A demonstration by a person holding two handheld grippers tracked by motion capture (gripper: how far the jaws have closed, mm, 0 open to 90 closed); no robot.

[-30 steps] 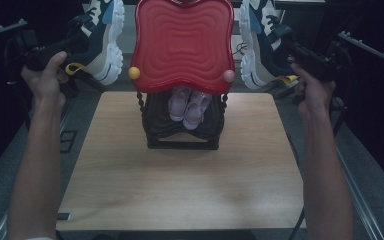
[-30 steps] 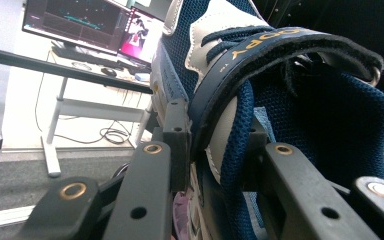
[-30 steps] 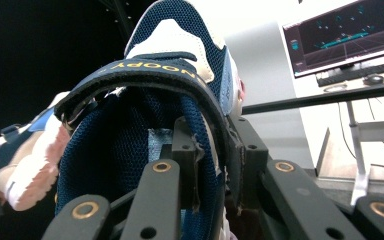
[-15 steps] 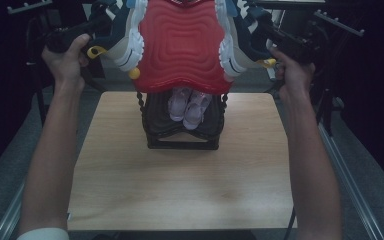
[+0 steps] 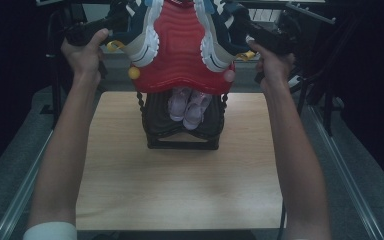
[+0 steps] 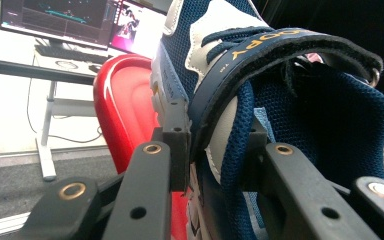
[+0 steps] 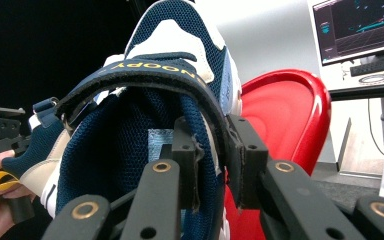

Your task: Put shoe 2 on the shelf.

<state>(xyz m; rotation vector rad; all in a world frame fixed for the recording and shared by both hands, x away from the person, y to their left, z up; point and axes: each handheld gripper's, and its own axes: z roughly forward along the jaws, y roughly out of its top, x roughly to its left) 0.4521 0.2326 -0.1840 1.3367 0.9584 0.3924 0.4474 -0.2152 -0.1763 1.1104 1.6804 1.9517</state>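
Note:
Two navy and white strap sneakers are held up in the air. My left gripper (image 5: 116, 27) is shut on the collar and strap of the left sneaker (image 5: 142, 30); in the left gripper view its pads (image 6: 177, 140) pinch the shoe's side wall (image 6: 280, 100). My right gripper (image 5: 244, 31) is shut on the collar of the right sneaker (image 5: 215, 37), with the pads (image 7: 186, 150) clamped across the mesh (image 7: 130, 130). Both shoes hang soles inward over the red top (image 5: 180, 60) of a black shoe rack (image 5: 182, 137).
A pair of pale pink shoes (image 5: 190, 102) sits on the rack's lower shelf. The rack stands at the far middle of a wooden table (image 5: 180, 185). A desk with monitors (image 6: 55, 20) lies beyond. Dark stands flank the table at both sides.
Both hands have carried their sneakers farther from me, upward and inward. The shoes, earlier beside the red top, now overlap it and stand closer together.

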